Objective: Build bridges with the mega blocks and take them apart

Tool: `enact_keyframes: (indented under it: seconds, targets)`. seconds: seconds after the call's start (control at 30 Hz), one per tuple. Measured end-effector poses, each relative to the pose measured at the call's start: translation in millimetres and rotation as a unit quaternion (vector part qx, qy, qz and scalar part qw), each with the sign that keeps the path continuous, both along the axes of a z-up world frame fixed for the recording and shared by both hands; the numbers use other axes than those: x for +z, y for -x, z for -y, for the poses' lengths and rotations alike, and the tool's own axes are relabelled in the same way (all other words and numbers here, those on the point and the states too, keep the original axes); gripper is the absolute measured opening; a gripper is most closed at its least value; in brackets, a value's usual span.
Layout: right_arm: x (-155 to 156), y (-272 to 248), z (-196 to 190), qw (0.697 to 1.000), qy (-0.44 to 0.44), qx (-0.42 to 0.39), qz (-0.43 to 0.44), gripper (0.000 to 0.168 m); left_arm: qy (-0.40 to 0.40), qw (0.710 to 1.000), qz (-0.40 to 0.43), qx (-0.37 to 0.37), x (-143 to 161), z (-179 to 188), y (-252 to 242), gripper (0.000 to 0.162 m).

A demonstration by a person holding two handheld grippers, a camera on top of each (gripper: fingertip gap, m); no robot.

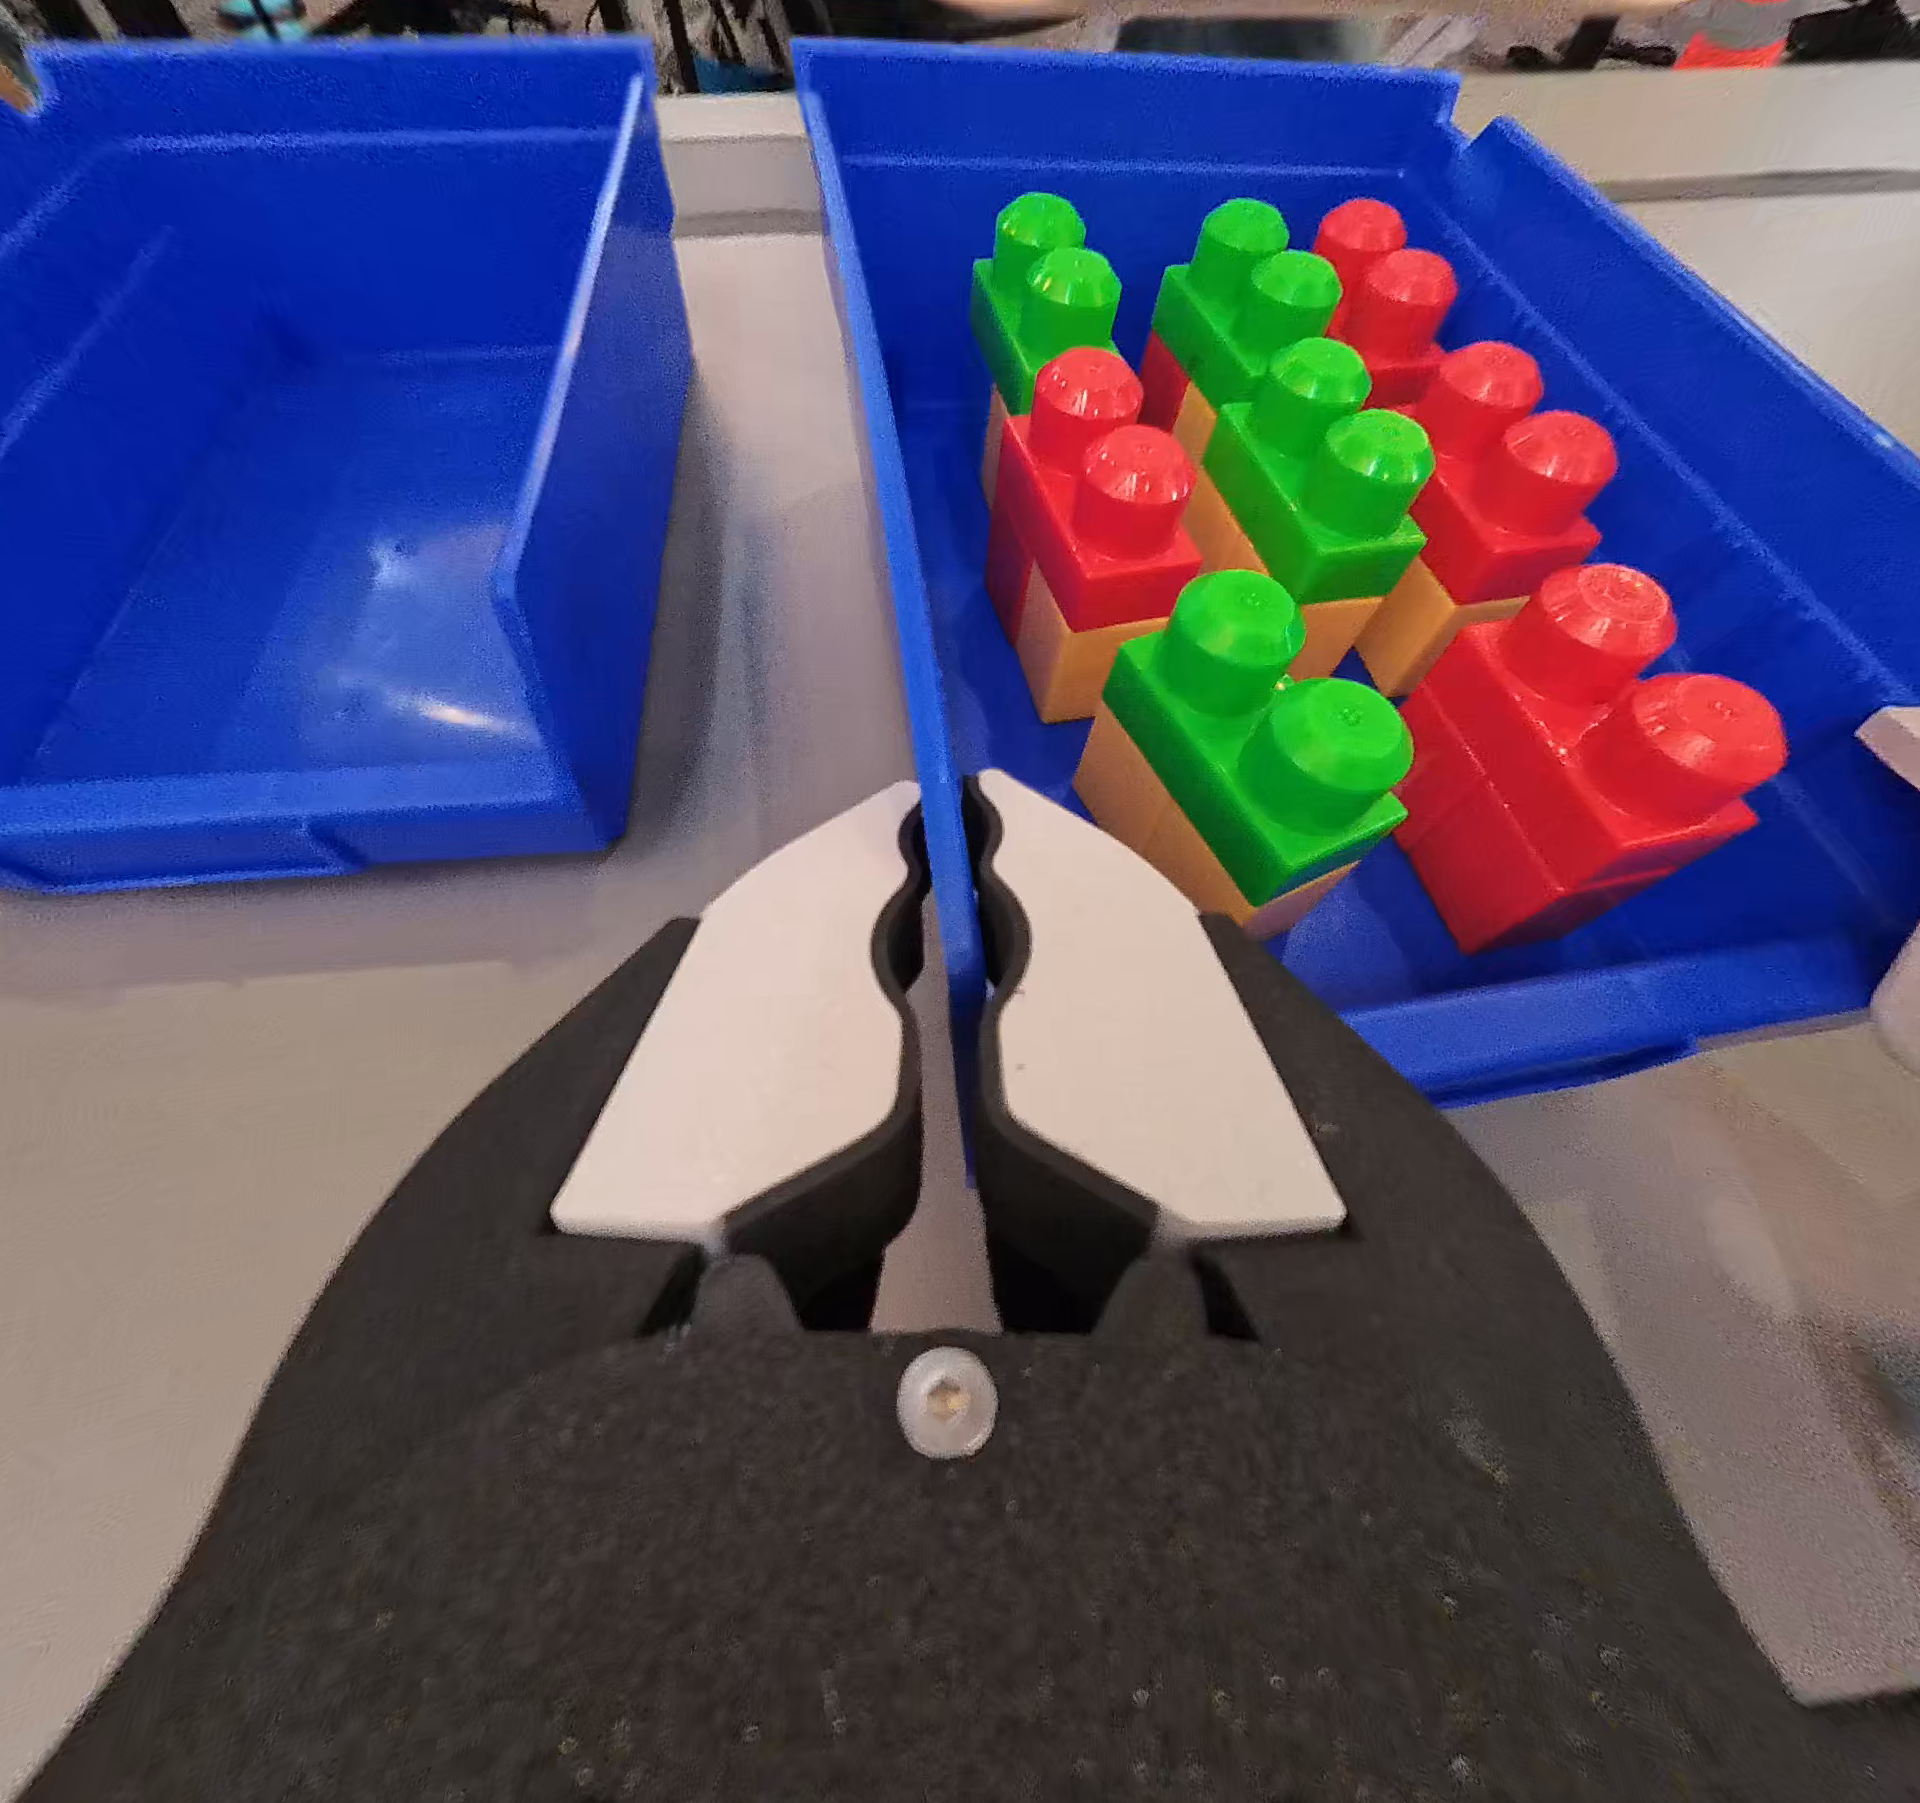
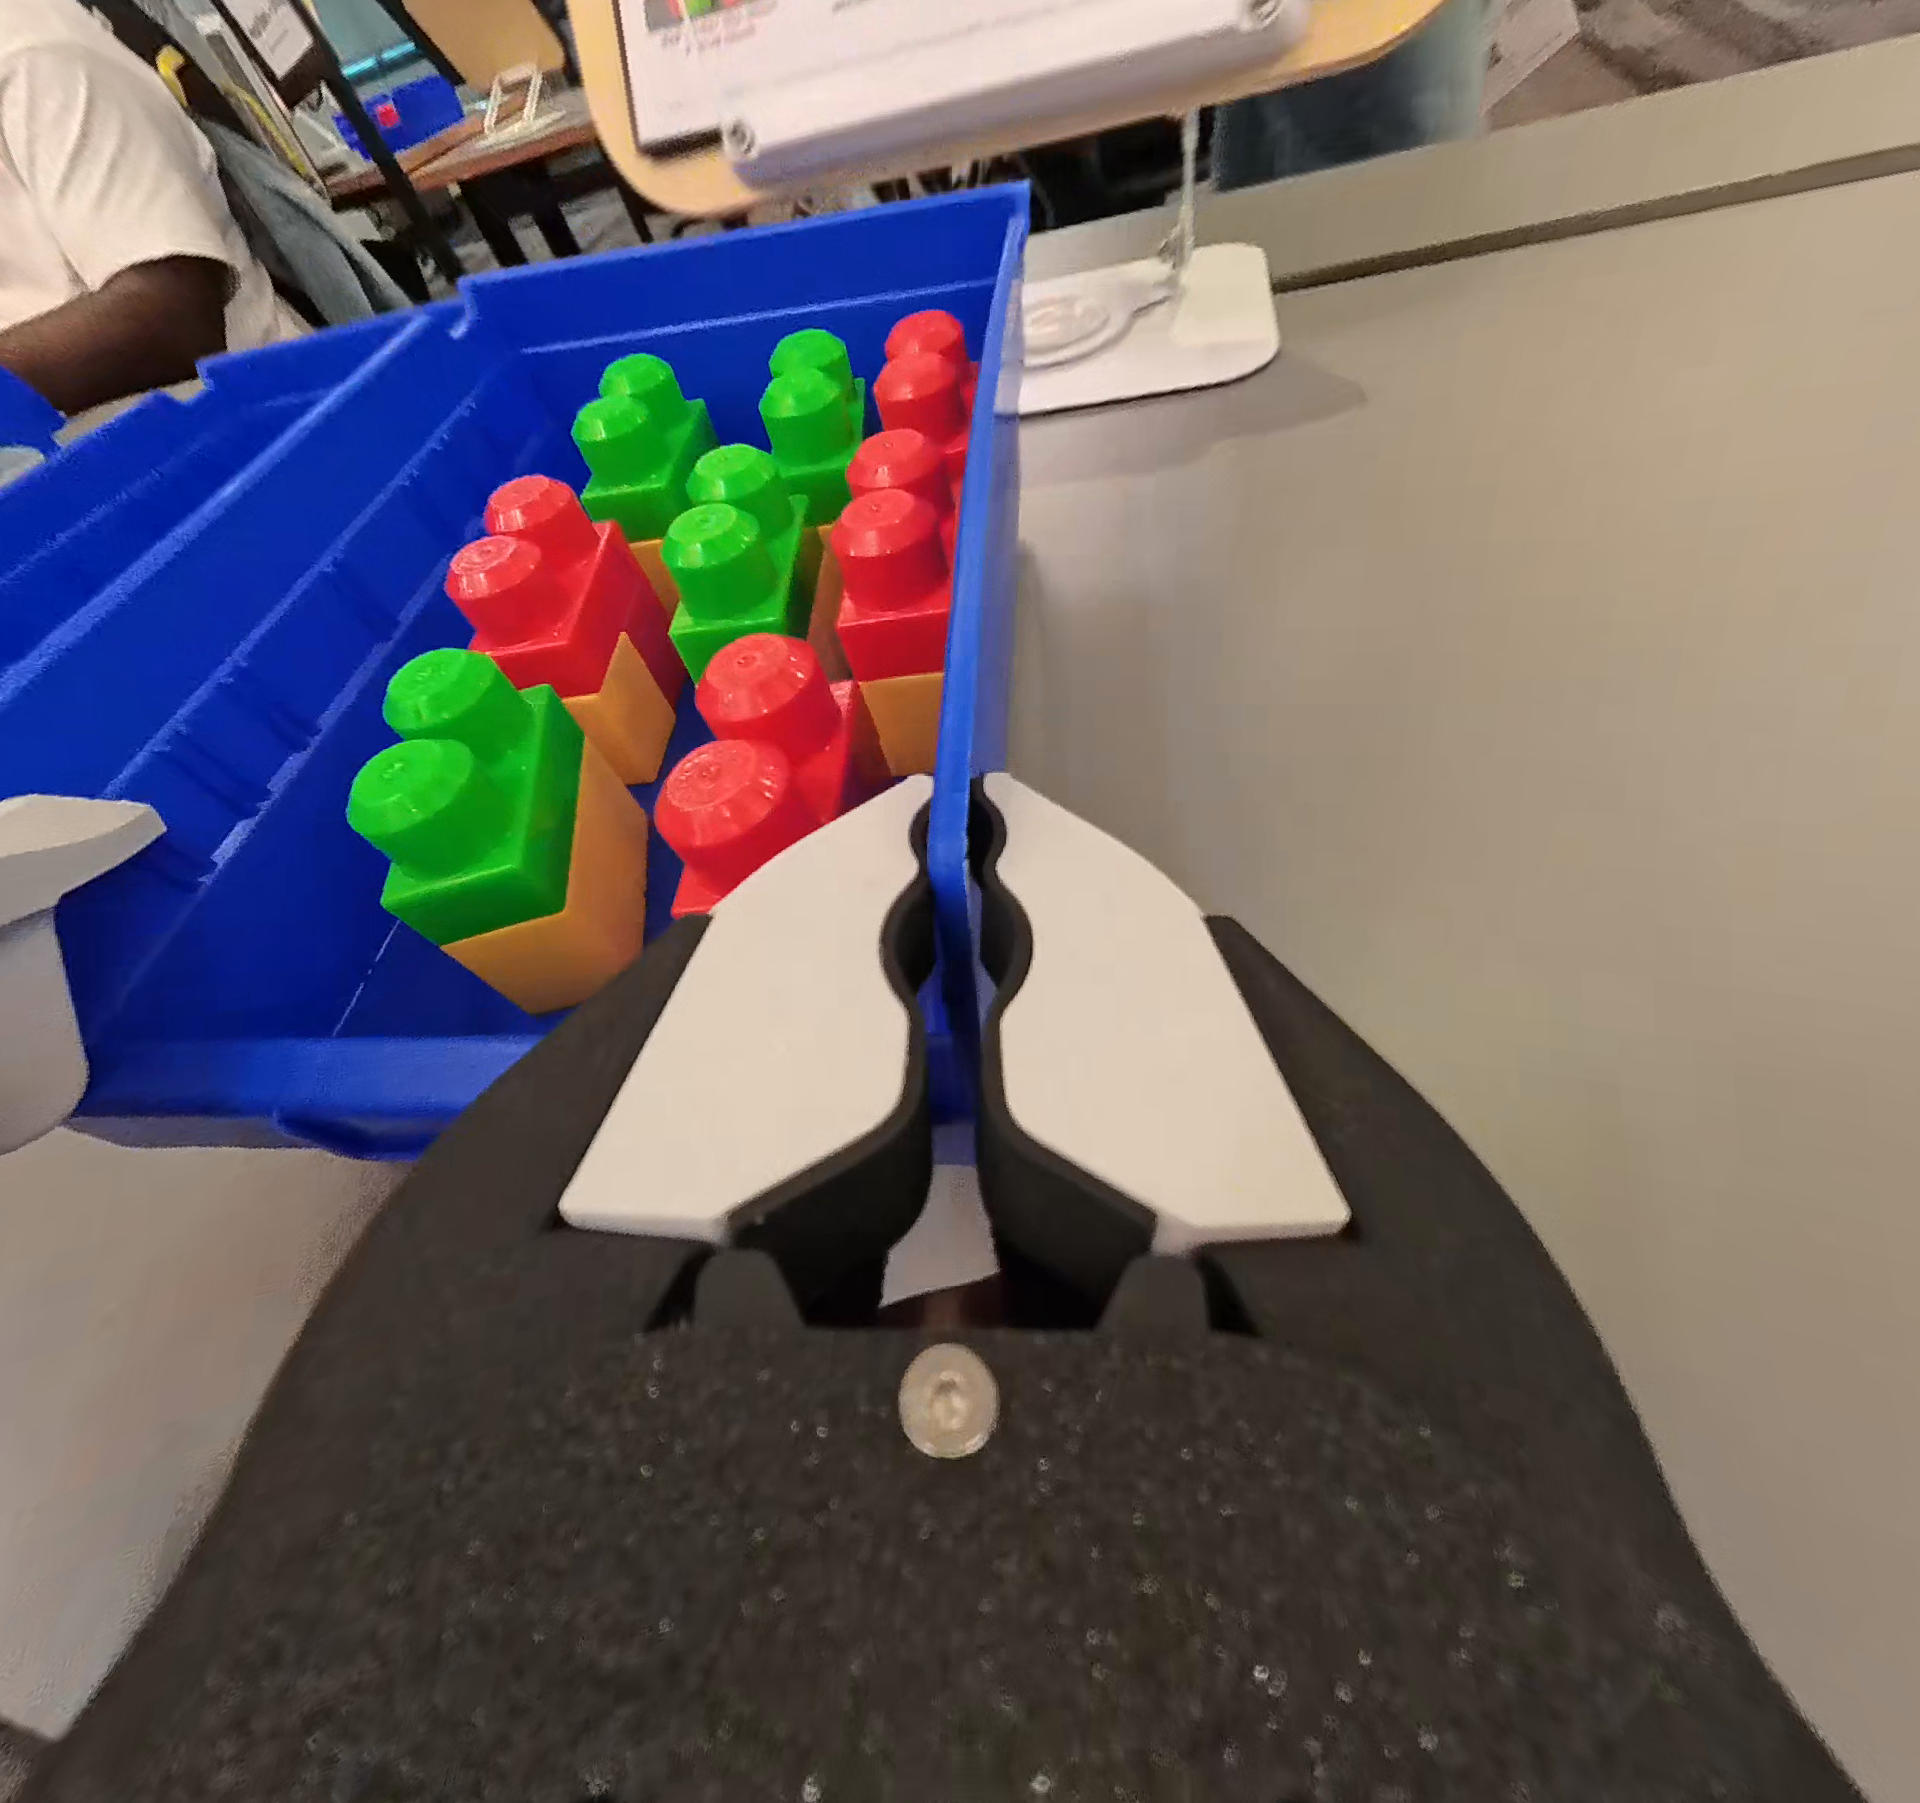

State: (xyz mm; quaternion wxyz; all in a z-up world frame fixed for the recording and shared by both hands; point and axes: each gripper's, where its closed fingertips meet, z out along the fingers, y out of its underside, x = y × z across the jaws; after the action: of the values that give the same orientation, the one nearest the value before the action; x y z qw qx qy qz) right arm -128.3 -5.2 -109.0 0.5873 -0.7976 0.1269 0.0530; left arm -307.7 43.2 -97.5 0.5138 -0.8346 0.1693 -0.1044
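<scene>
A blue bin (image 1: 883, 423) holds several two-stud mega block stacks, green (image 1: 1247, 745) or red (image 1: 1579, 745), most on orange blocks. My left gripper (image 1: 948, 797) is shut on the bin's left wall near the front corner. My right gripper (image 2: 954, 797) is shut on the bin's right wall (image 2: 982, 527), next to a red stack (image 2: 748, 745). A green-on-orange stack (image 2: 478, 818) stands at the front left of the bin. Each gripper's white finger shows at the edge of the other's view (image 1: 1896, 745) (image 2: 52, 849).
An empty blue bin (image 1: 582, 403) stands on the grey table (image 1: 208, 1078) to the left, a narrow gap between the bins. Behind is a picture sheet on a board (image 2: 966, 39) with a white base (image 2: 1153, 330). A person in a white shirt (image 2: 94, 195) sits far left. Left tips to right tips: about 20 centimetres.
</scene>
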Motion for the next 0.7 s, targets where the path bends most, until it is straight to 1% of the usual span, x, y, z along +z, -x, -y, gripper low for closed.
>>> enact_keyframes:
  seconds: [0.07, 0.1, 0.2, 0.23, 0.27, 0.3, 0.33, 0.37, 0.4, 0.43, 0.47, 0.53, 0.57, 0.63, 0.7]
  targets:
    - [-9.0, 7.0, -5.3, 1.000, 0.004, 0.002, 0.009, 0.003, 0.012, 1.000, 0.001, 0.005, -15.0, -5.4, 8.9, 0.004]
    - [-8.6, 9.9, -6.0, 1.000, -0.005, 0.006, 0.014, 0.003, 0.015, 1.000, 0.007, 0.007, -21.3, -7.1, 11.8, 0.004]
    - [-8.4, 11.4, -7.4, 1.000, -0.010, 0.010, 0.008, 0.005, 0.013, 0.999, 0.034, 0.002, -22.9, -8.8, 13.1, 0.005]
    - [-8.7, 11.7, -7.9, 1.000, -0.012, 0.018, 0.002, 0.007, 0.014, 1.000, 0.026, -0.006, -23.6, -8.4, 12.5, 0.009]
    - [-8.7, 12.9, -6.9, 0.999, -0.010, 0.033, -0.009, 0.010, 0.015, 1.000, 0.013, -0.019, -24.6, -6.1, 12.2, 0.016]
    - [-7.8, 15.5, -3.8, 0.998, -0.007, 0.054, -0.029, 0.019, 0.012, 1.000, 0.004, -0.024, -24.4, -2.9, 15.3, 0.043]
    - [-4.6, 15.1, 0.6, 0.997, -0.010, 0.067, -0.047, 0.040, 0.001, 1.000, 0.005, -0.020, -21.0, 0.8, 22.7, 0.066]
    - [1.1, 13.1, 6.1, 0.995, -0.019, 0.078, -0.052, 0.051, -0.011, 1.000, 0.013, -0.018, -14.9, 6.0, 32.8, 0.067]
    - [8.9, 9.2, 12.4, 0.995, -0.034, 0.083, -0.048, 0.052, -0.025, 0.999, 0.028, -0.019, -5.8, 10.9, 45.8, 0.066]
    - [18.4, 3.8, 18.7, 0.994, -0.052, 0.082, -0.041, 0.052, -0.039, 0.998, 0.049, -0.011, 5.4, 11.8, 64.1, 0.081]
    - [30.7, -1.7, 24.6, 0.994, -0.076, 0.076, -0.036, 0.050, -0.045, 0.997, 0.069, 0.010, 16.0, 7.7, 88.3, 0.072]
    - [57.8, -3.2, 35.1, 0.990, -0.123, 0.071, -0.011, 0.046, -0.048, 0.993, 0.092, 0.051, 33.7, -10.7, 137.6, 0.072]
    - [68.3, 1.2, 38.9, 0.988, -0.137, 0.074, 0.006, 0.045, -0.048, 0.992, 0.091, 0.073, 37.0, -25.9, 161.0, 0.072]
    - [80.6, 18.4, 44.4, 0.984, -0.151, 0.093, 0.036, 0.041, 0.000, 0.992, 0.066, 0.110, 22.2, -60.1, 201.0, 0.085]
    - [82.7, 38.3, 47.6, 0.980, -0.154, 0.116, 0.047, 0.038, 0.038, 0.989, 0.048, 0.135, 6.2, -94.0, 228.2, 0.085]
